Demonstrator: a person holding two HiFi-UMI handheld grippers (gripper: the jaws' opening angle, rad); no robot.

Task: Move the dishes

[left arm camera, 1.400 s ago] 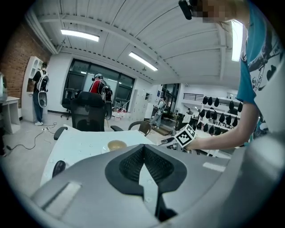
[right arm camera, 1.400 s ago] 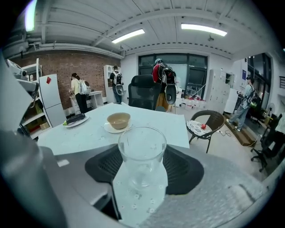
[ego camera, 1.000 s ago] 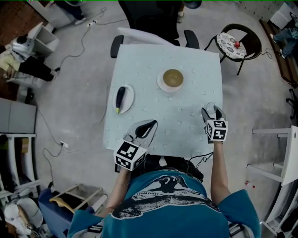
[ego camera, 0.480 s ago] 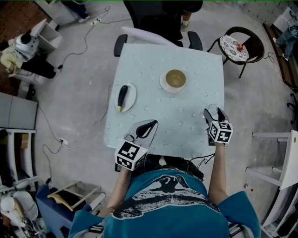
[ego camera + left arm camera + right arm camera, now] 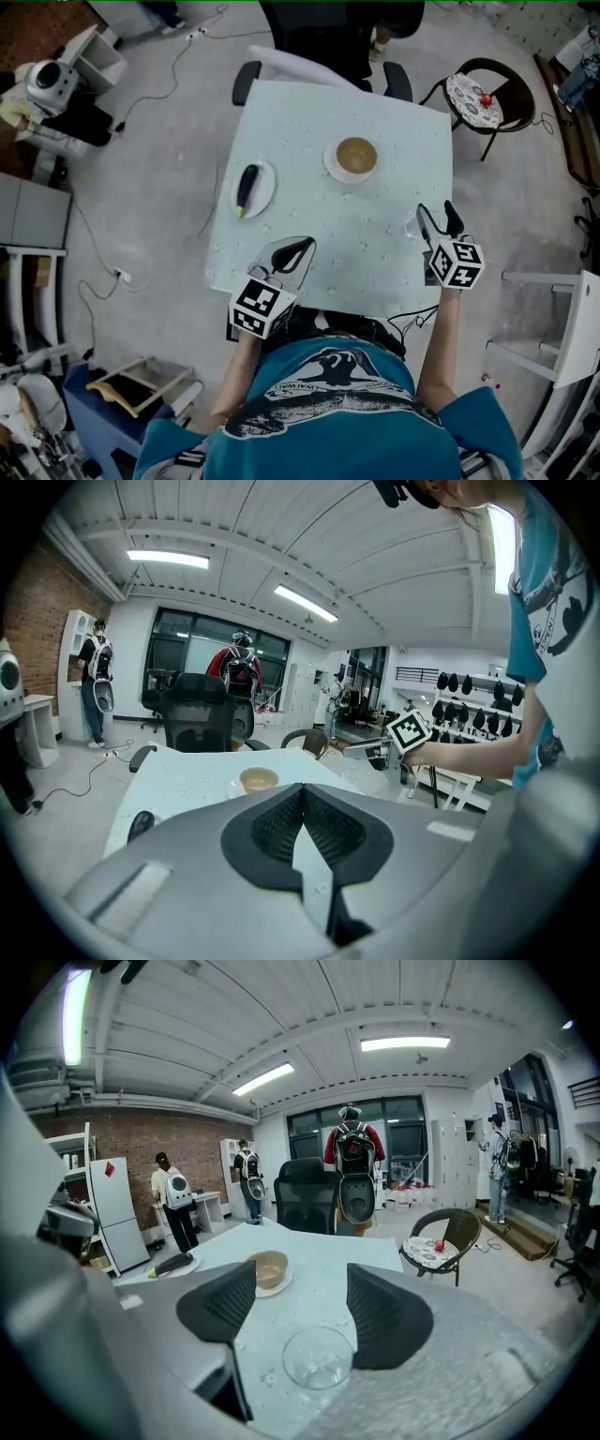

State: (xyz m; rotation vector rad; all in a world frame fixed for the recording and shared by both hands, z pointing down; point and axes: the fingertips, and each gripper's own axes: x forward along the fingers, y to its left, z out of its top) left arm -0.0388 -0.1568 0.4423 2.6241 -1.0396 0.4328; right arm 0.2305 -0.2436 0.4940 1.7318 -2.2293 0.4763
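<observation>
Dishes on the table (image 5: 394, 112): a tan bowl (image 5: 356, 156) on a white saucer (image 5: 332, 171), far and right of centre; a white plate (image 5: 265, 190) carrying a dark eggplant (image 5: 247, 187), at the left side; a clear glass (image 5: 317, 1358) near the right edge.

Left gripper (image 5: 296, 251): held over the near edge of the table, left of centre. Its own view shows the jaws pressed together at the tips with nothing between them. It points toward the far side, with the plate ahead to its left and well apart from it.

Right gripper (image 5: 437, 221): at the near right of the table. Jaws spread wide. In its view the glass stands upright on the cloth, low in the gap between the two pads. The right pad overlaps the rim in the picture, but a pinch is not evident, so I read the glass as not gripped.

Step in hand (judgement): start of a pick, with the right gripper lined up on the glass. No dish looks lifted.

Next move calls for: bring the right gripper down level around the glass wall, close gently and evenly, and lift straight up. Clear glass is smooth, so a slip or tilt is the risk. The left gripper must open before it can take the plate or the saucer by the rim.
</observation>
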